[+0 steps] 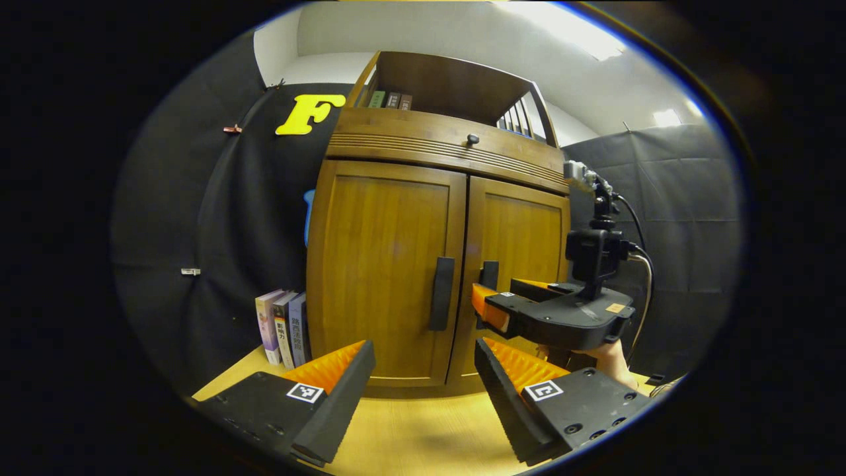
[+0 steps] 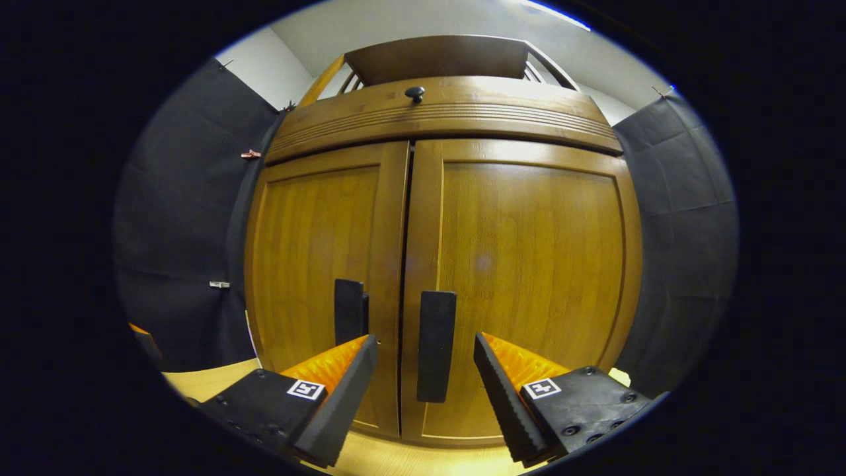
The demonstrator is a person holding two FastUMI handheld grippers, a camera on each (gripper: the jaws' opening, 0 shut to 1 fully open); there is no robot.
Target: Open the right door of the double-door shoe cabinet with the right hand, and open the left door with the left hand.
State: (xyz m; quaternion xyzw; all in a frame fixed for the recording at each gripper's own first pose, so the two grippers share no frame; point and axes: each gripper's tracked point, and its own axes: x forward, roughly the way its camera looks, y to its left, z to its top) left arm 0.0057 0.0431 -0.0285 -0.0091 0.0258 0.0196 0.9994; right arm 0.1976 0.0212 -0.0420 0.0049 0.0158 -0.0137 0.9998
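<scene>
Currently both cabinet [image 2: 436, 218] doors are sitting closed, the cabinet standing on the far side of a wooden table [image 1: 410, 436]. Right gripper [image 2: 423, 370] is hovering close to the right door [image 2: 529, 264], fingers spread wide on either side of its handle [image 2: 436, 344], not touching it. Left gripper [image 1: 423, 377] is hanging farther back, also spread wide and holding nothing, facing the left door [image 1: 383, 264] and its handle [image 1: 441, 293]. Books [image 1: 283, 327] are standing left of the cabinet.

left tongs [image 1: 424, 377] agape, right tongs [image 2: 424, 373] agape
</scene>
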